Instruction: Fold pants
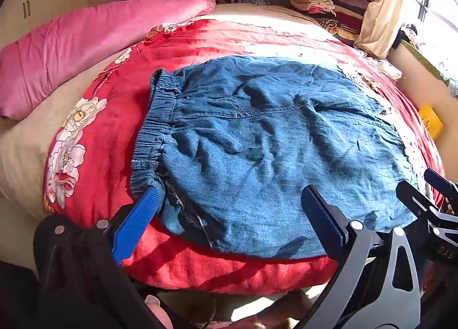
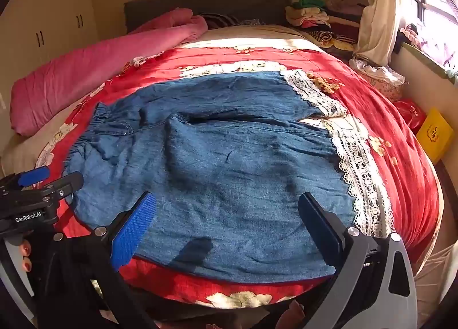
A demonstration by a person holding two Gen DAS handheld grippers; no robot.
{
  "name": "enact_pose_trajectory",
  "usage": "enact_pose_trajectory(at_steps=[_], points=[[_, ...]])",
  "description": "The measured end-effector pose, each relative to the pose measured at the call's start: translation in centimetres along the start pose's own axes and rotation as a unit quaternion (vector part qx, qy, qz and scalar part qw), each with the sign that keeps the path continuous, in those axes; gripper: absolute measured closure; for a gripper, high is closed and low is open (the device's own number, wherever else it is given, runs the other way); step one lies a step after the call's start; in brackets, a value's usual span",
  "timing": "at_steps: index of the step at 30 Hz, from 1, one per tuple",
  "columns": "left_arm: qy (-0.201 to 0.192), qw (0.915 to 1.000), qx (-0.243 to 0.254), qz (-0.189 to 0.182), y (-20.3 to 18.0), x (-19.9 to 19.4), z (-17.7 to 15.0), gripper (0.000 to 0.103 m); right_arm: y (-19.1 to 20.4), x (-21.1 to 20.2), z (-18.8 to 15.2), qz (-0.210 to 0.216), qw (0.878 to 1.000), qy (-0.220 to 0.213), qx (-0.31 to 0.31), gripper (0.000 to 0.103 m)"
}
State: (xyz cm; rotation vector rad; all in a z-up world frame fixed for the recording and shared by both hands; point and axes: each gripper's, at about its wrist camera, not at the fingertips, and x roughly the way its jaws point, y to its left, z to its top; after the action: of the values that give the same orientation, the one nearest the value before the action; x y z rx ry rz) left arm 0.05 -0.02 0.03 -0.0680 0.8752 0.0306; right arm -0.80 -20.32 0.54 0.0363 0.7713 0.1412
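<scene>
Lying spread flat on the red floral bedspread (image 2: 400, 140), the blue denim pants (image 2: 229, 163) had their elastic waistband (image 1: 154, 134) toward the pink quilt (image 1: 86, 42) and their lace-trimmed hems (image 2: 360, 174) on the side away from it. Both legs sat side by side, probably laid out so a fold could start cleanly. The left claw (image 1: 232, 214) hovered over the pants' near edge by the waistband, jaws wide apart, nothing between them. The right claw (image 2: 226, 217) hovered over the near leg, toward the hems, jaws likewise apart and empty. No fold looked made yet; each claw seemed staged to pinch the near edge
</scene>
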Motion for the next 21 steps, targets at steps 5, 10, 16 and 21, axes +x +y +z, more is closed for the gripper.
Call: enact_pose_trajectory(at_steps=[5,10,16,21], points=[[0.002,1.0000,0.002,0.005,-0.17,0.28,0.31,0.009,0.27,-0.13,0.07,0.001,1.000,0.001,-0.004,0.004],[-0.005,1.0000,0.003,0.002,-0.30,-0.33,0.25,0.009,0.58,-0.19,0.27,-0.003,1.000,0.004,-0.006,0.004],[-0.010,0.9999,0.005,-0.001,-0.11,-0.56,0.16,0.009,0.54,-0.20,0.26,-0.004,1.000,0.004,-0.004,0.004],[-0.011,0.9999,0.006,-0.004,0.11,-0.61,0.15,0.009,0.67,-0.25,0.15,-0.006,1.000,0.001,-0.011,0.004]])
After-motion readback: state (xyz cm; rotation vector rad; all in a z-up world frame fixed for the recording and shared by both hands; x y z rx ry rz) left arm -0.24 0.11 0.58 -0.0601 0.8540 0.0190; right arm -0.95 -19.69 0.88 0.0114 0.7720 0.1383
